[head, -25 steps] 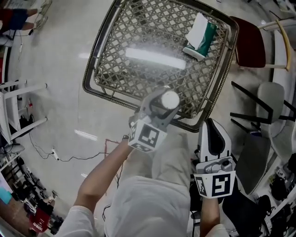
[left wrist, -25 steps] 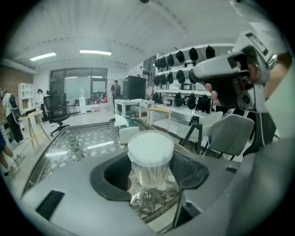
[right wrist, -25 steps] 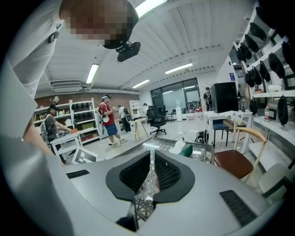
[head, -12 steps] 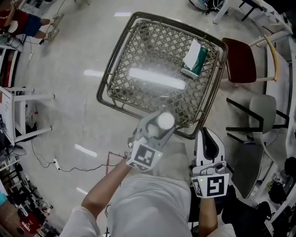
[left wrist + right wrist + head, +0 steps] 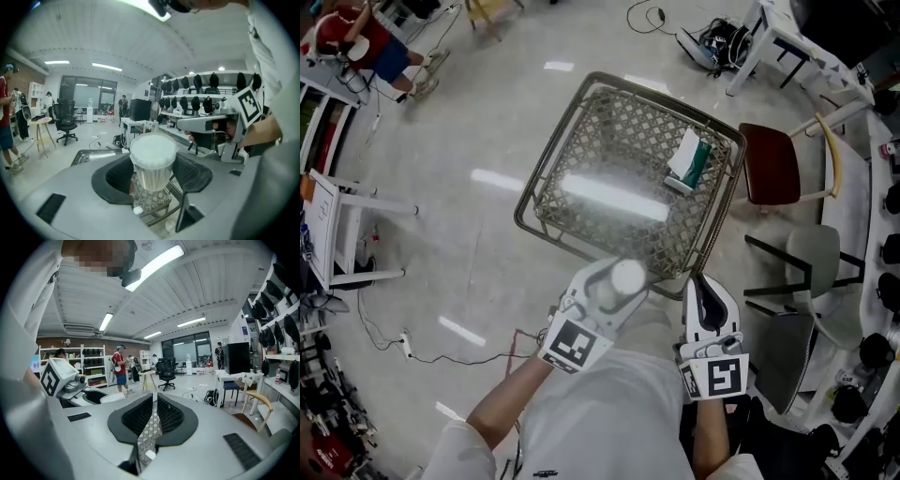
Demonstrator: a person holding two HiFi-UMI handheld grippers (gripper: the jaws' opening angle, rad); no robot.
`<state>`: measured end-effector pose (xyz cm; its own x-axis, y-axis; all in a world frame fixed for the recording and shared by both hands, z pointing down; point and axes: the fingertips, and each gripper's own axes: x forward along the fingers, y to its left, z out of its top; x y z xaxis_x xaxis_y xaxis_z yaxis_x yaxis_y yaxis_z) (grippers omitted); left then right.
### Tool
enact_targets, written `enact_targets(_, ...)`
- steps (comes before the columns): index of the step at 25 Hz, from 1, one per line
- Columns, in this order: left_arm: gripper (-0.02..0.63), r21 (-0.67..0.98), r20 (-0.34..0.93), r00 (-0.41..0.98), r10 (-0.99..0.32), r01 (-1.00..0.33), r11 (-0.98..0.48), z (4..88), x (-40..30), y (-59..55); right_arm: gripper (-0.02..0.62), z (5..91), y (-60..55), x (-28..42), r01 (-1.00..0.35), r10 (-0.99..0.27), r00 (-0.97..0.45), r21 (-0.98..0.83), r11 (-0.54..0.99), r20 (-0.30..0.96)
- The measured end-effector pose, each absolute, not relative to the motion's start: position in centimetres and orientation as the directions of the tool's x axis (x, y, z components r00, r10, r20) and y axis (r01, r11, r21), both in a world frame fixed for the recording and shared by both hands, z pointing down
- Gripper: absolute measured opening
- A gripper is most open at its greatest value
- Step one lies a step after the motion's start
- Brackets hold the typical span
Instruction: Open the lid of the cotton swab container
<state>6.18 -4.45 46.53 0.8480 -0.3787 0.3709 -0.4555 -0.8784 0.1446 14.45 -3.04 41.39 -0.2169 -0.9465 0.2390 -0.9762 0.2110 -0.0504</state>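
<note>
The cotton swab container (image 5: 151,174), a clear tub packed with upright swabs, is held off the ground between the jaws of the left gripper (image 5: 152,180). The pads clasp its sides low on the body, and its white lid (image 5: 153,150) is seated on top. In the head view the lid faces the camera as a pale disc, just below centre and over the near corner of the table.

The right gripper (image 5: 703,292) hangs at the container's 3 o'clock, close by but apart from it. Its jaws are clenched together with nothing between them.

Beyond both grippers, at 12 o'clock, stands a square lattice table (image 5: 546,178) with a glossy top that reflects a ceiling light. A green-and-white box (image 5: 688,159) lies on it, towards the table's 2 o'clock corner.

A red-seated chair (image 5: 772,164) stands just beside the table at 3 o'clock, and a grey chair (image 5: 814,255) is at 4 o'clock. A person in a red shirt (image 5: 367,39) is well away at 10 o'clock, on the pale shiny floor (image 5: 469,122).
</note>
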Motion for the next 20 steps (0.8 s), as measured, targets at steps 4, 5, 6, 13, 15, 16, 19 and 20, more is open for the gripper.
enact_targets(4,0.255,0.096,0.345,0.864,-0.366,-0.421,-0.902,43.1,4.8,-3.7,0.002,39.3,-2.5,13.1,-0.972,-0.948,-0.233,-0.035,0.231,0.219)
enact_targets(5,0.255,0.083,0.341,0.867,-0.362,-0.412,-0.908,42.3,4.4,-3.5,0.002,38.8,-2.4,12.9,-0.972,-0.948,-0.232,-0.034,0.23,0.215)
enact_targets(6,0.255,0.068,0.339,0.87,-0.358,-0.402,-0.913,41.6,4.1,-3.3,0.002,38.3,-2.2,12.6,-0.973,-0.95,-0.231,-0.034,0.229,0.21)
enact_targets(13,0.255,0.045,0.342,0.885,-0.317,-0.352,-0.935,38.7,3.2,-2.6,0.002,36.0,-1.5,12.0,-0.972,-0.958,-0.233,-0.053,0.227,0.168)
enact_targets(15,0.255,0.042,0.331,0.893,-0.306,-0.337,-0.94,38.0,3.1,-2.5,0.002,35.3,-1.4,11.9,-0.971,-0.959,-0.238,-0.056,0.232,0.153)
enact_targets(16,0.255,0.037,0.329,0.895,-0.299,-0.329,-0.944,37.7,3.1,-2.5,0.002,35.0,-1.4,11.8,-0.97,-0.959,-0.241,-0.058,0.235,0.147)
enact_targets(19,0.255,0.025,0.333,0.901,-0.278,-0.303,-0.953,37.2,3.1,-2.5,0.003,34.2,-1.5,11.7,-0.966,-0.958,-0.256,-0.071,0.249,0.129)
enact_targets(20,0.255,0.028,0.333,0.903,-0.27,-0.296,-0.955,37.1,3.2,-2.4,0.003,34.0,-1.5,11.7,-0.964,-0.956,-0.263,-0.071,0.256,0.127)
